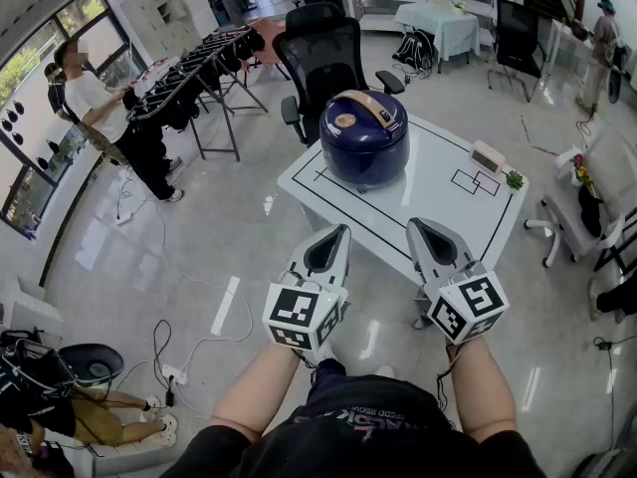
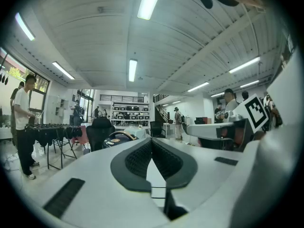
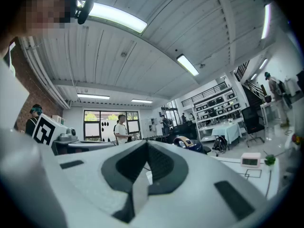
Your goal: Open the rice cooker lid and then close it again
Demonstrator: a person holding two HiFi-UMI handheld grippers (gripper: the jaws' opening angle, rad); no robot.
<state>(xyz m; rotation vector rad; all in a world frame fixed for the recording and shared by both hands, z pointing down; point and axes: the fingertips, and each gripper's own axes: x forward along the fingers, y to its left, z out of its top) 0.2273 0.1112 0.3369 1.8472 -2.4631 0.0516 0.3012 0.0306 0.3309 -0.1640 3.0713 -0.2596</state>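
The left gripper (image 1: 340, 231) and the right gripper (image 1: 417, 224) are held level, side by side, over the near edge of the white bench (image 1: 443, 195). Each is clenched with jaws pressed together, grasping nothing. The dark blue rice cooker (image 1: 364, 139) stands on the bench ahead of both grippers and apart from them, with its lid (image 1: 362, 111) down and the tan handle (image 1: 371, 109) lying across the top.

The rice cooker (image 1: 363, 137) looks glossy, the table (image 1: 438, 207) smooth, and the left gripper (image 1: 342, 230) and right gripper (image 1: 413, 225) matt plastic with ribbed pads (image 2: 137, 159).
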